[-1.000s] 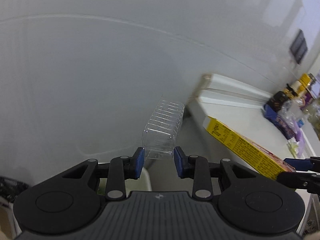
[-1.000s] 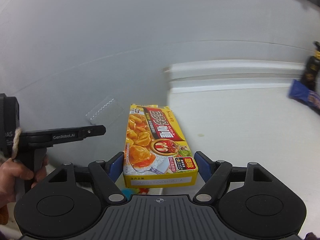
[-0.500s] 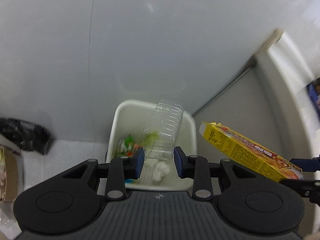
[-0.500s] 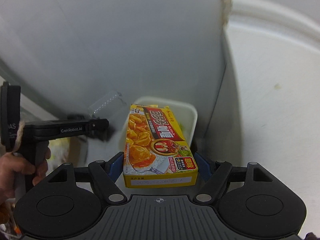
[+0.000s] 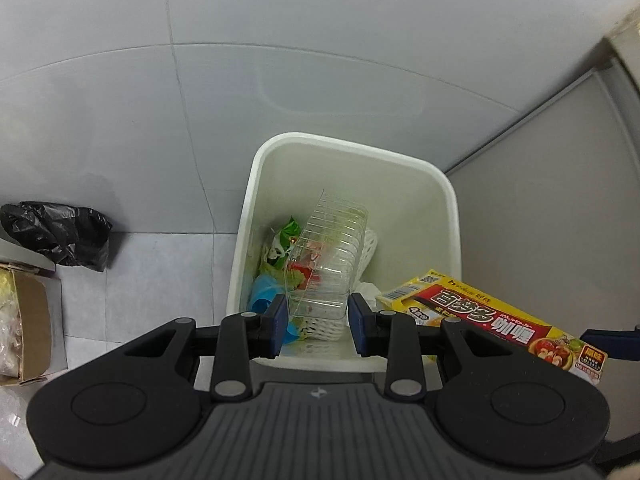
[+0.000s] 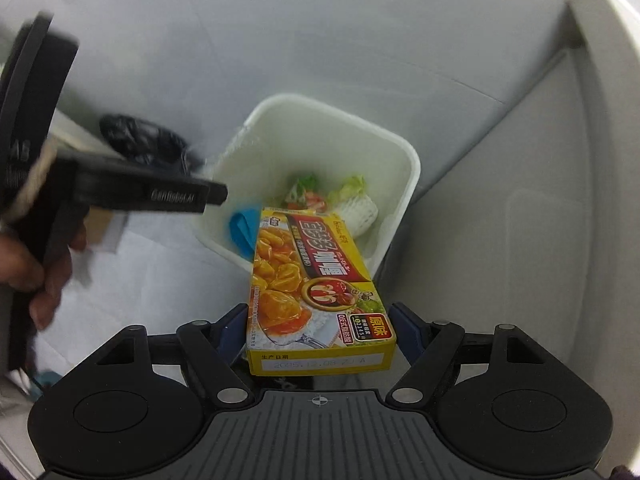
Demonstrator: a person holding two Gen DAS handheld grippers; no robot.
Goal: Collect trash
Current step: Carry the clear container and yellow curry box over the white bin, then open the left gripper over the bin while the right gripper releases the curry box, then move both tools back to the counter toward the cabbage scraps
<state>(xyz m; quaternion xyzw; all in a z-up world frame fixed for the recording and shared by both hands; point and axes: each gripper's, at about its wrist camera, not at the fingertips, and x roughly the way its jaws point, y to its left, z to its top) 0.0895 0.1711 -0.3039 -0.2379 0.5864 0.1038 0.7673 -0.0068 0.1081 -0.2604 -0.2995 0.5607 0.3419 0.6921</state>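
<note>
White trash bin (image 5: pixel 450 216) stands on the floor at frame centre in both wrist views, against a grey wall, with a pale cabinet side to its right. Inside it: green wrapper (image 5: pixel 286 236), blue scrap (image 5: pixel 264 294), white foam net (image 6: pixel 360 210), salad bits. Black bag (image 5: pixel 60 234) lies on the floor at left of the left view, cardboard box (image 5: pixel 28 320) below it at the left edge. Yellow curry box (image 6: pixel 312 280) is clamped by its sides in the right tool (image 6: pixel 318 330), pads wide apart on it, far end over the bin's near rim. Clear plastic container (image 5: pixel 326 266) is pinched in the left tool (image 5: pixel 316 322), narrow grip, hanging over the bin opening. A hand (image 6: pixel 28 276) grips the left tool's handle, left edge of the right view.
</note>
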